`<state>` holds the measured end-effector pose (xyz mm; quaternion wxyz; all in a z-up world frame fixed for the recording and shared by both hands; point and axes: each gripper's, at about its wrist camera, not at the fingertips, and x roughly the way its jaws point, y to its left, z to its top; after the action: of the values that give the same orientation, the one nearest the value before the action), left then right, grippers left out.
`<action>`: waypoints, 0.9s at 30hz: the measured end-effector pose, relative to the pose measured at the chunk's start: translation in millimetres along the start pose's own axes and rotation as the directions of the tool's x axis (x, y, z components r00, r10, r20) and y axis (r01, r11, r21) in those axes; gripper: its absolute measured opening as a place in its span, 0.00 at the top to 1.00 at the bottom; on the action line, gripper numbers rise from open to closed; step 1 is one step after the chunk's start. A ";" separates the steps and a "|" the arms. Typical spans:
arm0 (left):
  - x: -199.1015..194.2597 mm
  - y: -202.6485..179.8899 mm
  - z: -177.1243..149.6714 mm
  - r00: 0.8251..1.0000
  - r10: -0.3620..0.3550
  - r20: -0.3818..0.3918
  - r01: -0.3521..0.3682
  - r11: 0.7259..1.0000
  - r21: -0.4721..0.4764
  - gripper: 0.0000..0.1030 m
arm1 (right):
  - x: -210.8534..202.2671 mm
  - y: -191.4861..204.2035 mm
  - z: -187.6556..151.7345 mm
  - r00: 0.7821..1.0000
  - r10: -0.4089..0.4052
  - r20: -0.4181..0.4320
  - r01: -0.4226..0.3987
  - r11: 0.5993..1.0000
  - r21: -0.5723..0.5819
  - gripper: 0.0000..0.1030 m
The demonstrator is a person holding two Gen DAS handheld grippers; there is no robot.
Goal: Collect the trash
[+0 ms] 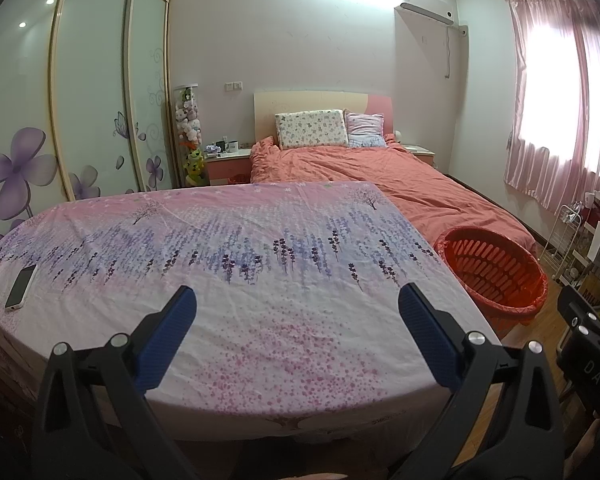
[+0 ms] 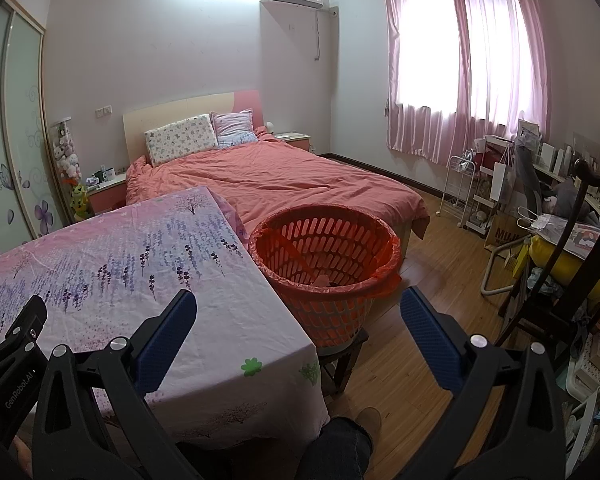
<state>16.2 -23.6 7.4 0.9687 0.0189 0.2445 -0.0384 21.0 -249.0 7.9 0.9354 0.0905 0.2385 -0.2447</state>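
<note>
A red slatted basket [image 2: 326, 256] lined with a red bag stands on a low stool beside the table's right edge; it also shows in the left wrist view [image 1: 494, 272]. Something pale and something dark lie at its bottom [image 2: 324, 280]. The table [image 1: 260, 280] wears a pink and purple flowered cloth. My left gripper [image 1: 298, 334] is open and empty over the table's near part. My right gripper [image 2: 298, 336] is open and empty above the table's right front corner, close to the basket. I see no trash on the cloth.
A phone [image 1: 21, 286] lies on the table's left side. A bed [image 2: 272, 184] with an orange cover stands behind. A dark chair [image 2: 572, 272] and cluttered shelves stand at the right on the wooden floor [image 2: 440, 248]. My leg [image 2: 340, 444] is below.
</note>
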 end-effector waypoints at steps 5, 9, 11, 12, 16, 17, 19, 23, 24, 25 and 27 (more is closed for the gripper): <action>0.7 -0.8 -1.3 1.000 0.000 -0.001 0.000 1.000 0.001 0.04 | -0.3 0.2 -0.8 1.000 0.000 -0.002 0.000 1.000 0.000 0.02; 1.2 -0.9 -2.2 1.000 0.003 -0.003 -0.003 1.000 0.002 0.04 | 0.2 0.3 -0.3 1.000 0.000 -0.002 0.000 1.000 0.000 0.02; 0.9 -1.3 -3.9 1.000 0.004 -0.004 -0.004 1.000 0.004 0.04 | -0.6 0.5 -2.6 1.000 0.002 -0.003 -0.002 1.000 0.001 0.02; 1.2 -1.1 -3.8 1.000 0.004 -0.004 -0.004 1.000 0.004 0.04 | -0.2 0.5 -3.2 1.000 0.001 -0.003 -0.001 1.000 0.000 0.02; 1.4 -1.4 -3.4 1.000 0.003 -0.005 -0.003 1.000 0.004 0.04 | -1.3 0.7 -3.7 1.000 0.001 -0.004 -0.001 1.000 0.000 0.02; 0.9 -1.7 -4.3 1.000 0.004 -0.005 -0.004 1.000 0.004 0.04 | -0.7 0.7 -3.1 1.000 0.001 -0.004 -0.001 1.000 0.000 0.02; 1.4 -1.6 -3.2 1.000 0.003 -0.004 -0.003 1.000 0.004 0.04 | -1.2 0.8 -3.4 1.000 0.001 -0.004 -0.001 1.000 0.001 0.02; 1.6 -1.8 -2.8 1.000 0.004 -0.005 -0.004 1.000 0.004 0.04 | -0.4 0.8 -2.5 1.000 0.001 -0.004 -0.001 1.000 0.001 0.02; 1.0 -2.0 -4.0 1.000 0.004 -0.005 -0.004 1.000 0.004 0.04 | 0.1 0.8 -2.0 1.000 0.001 -0.005 -0.001 1.000 0.001 0.02; 1.5 -1.9 -3.9 1.000 0.004 -0.006 -0.004 1.000 0.004 0.04 | 0.2 0.5 -3.6 1.000 0.001 -0.005 -0.001 1.000 0.001 0.02; 1.2 -1.5 -5.1 1.000 0.005 -0.006 -0.005 1.000 0.003 0.04 | 0.3 0.4 -3.5 1.000 0.002 -0.006 -0.002 1.000 0.001 0.02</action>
<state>14.7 -25.0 2.3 0.9680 0.0211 0.2473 -0.0365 20.0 -247.7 4.7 0.9349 0.0917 0.2412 -0.2437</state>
